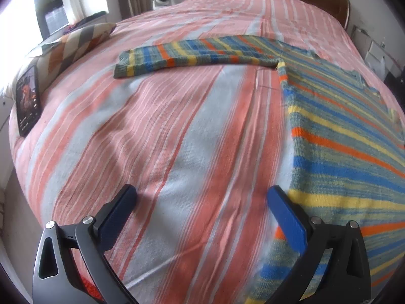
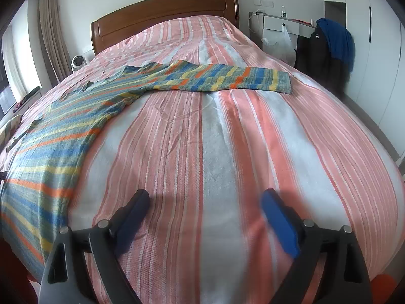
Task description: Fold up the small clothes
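A striped knit sweater in blue, yellow, orange and grey-green lies flat on the bed. In the left wrist view its body (image 1: 349, 136) fills the right side and one sleeve (image 1: 192, 55) stretches left. In the right wrist view the body (image 2: 58, 131) lies at the left and the other sleeve (image 2: 227, 78) stretches right. My left gripper (image 1: 202, 197) is open and empty over the bedspread; its right finger (image 1: 286, 215) is at the sweater's lower left edge. My right gripper (image 2: 205, 200) is open and empty, over bare bedspread right of the sweater.
The bed has a pink and pale blue striped cover (image 2: 227, 152) and a wooden headboard (image 2: 164, 12). A patterned pillow (image 1: 76, 43) and a phone (image 1: 27, 101) lie at the bed's left edge. A nightstand (image 2: 278, 27) and hanging clothes (image 2: 329, 45) stand right of the bed.
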